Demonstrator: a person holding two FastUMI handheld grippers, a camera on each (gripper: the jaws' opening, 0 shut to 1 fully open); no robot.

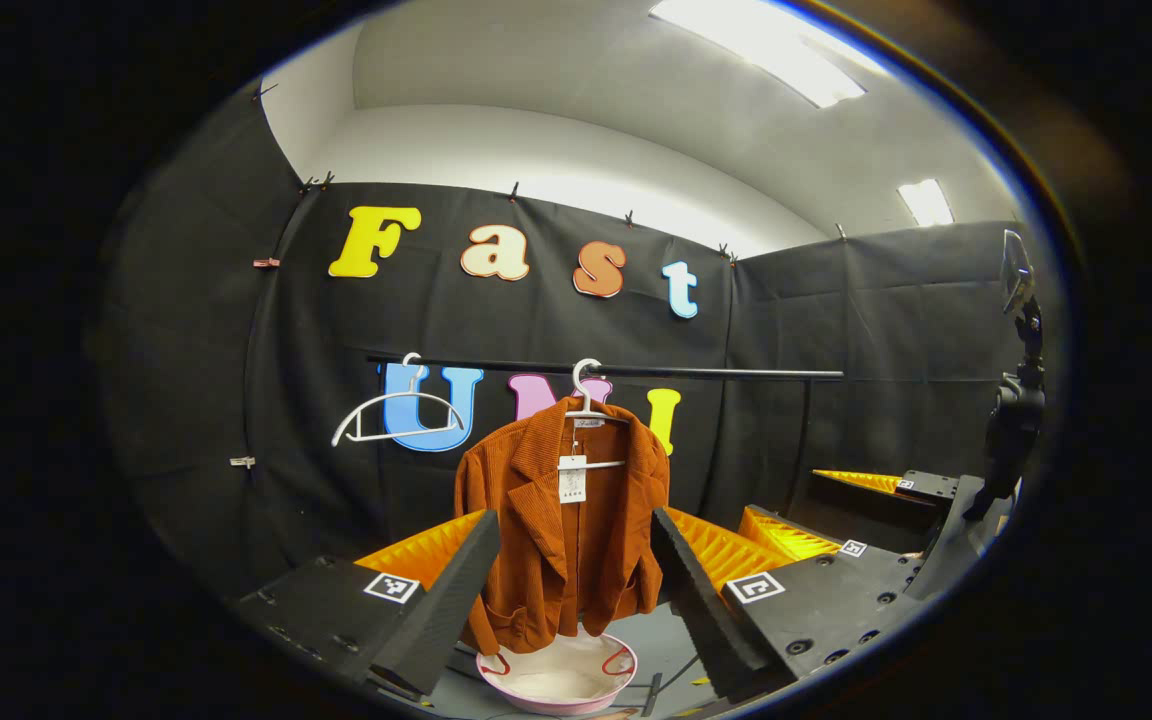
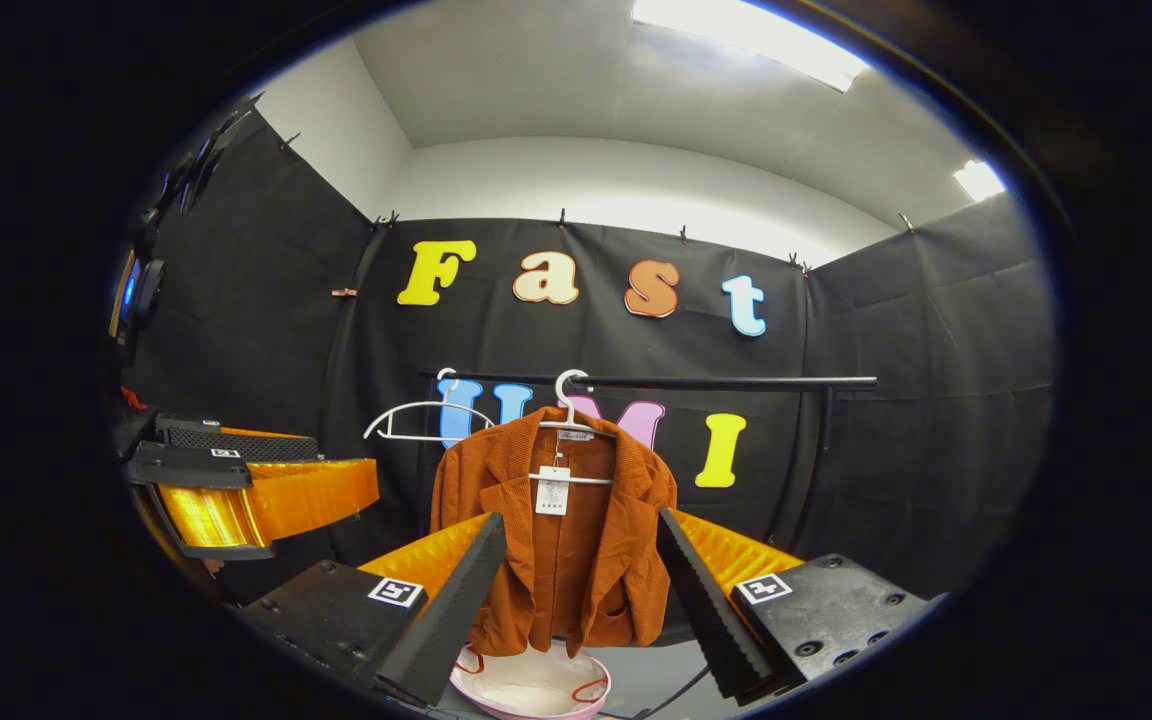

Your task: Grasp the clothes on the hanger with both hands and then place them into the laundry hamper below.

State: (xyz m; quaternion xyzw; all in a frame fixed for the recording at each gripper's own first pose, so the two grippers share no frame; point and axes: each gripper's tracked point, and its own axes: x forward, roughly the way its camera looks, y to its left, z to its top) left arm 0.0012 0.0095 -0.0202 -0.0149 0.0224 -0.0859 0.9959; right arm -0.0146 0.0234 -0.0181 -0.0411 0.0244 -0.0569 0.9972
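Black-walled booth — tagged rust jacket (image 1: 566, 520) on hanger (image 1: 591, 400)

Jacket (image 1: 561, 520): rust-orange, ribbed weave, white tag (image 1: 572, 479). Hangers (image 1: 398, 412): white. Rail (image 1: 696, 372): black. Hamper (image 1: 558, 676): pink rim, pale inside, handles apparently red. Floor (image 1: 661, 640): grey.

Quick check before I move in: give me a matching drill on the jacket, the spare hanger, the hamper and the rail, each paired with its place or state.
Things:
1. jacket
2. spare hanger
3. hamper
4. rail

Places or states:
A. on the floor, under the garment
B. bare, hooked on the rail
C. spans the back wall
D. hung on a hanger, tag showing

Pairs: 1-D, 2-B, 3-A, 4-C
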